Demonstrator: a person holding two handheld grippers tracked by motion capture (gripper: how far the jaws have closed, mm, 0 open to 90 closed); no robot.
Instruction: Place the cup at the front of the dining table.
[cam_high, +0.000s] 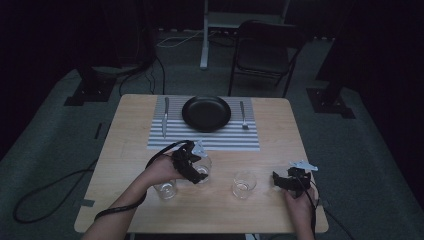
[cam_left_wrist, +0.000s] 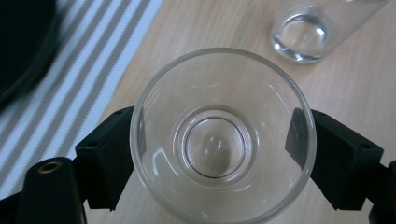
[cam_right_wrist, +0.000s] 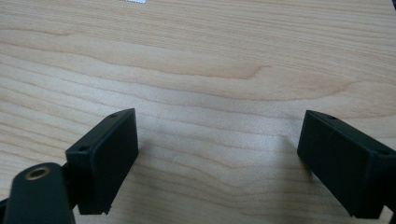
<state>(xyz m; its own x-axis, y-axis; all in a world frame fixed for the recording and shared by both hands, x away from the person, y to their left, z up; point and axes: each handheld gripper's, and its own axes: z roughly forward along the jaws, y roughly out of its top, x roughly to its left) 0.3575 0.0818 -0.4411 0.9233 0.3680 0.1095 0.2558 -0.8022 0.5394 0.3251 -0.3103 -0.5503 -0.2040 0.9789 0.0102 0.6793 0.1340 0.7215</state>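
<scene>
I had the left claw near the counter's front edge, left of centre, its jaws on either side of an upright glass; whether the pads actually pressed the wall I could not tell. The glass stood between the jaws, mouth toward the camera, so I judged any lift would go straight up its axis. Another glass stood just beside my left hand, and a third glass sat nearer the middle. The right claw rested toward the front right corner, jaws wide with bare wood between them. The counter was pale wood, with a striped mat, black plate, knife and fork at its far edge. The room beyond was dark, with a folding chair.
</scene>
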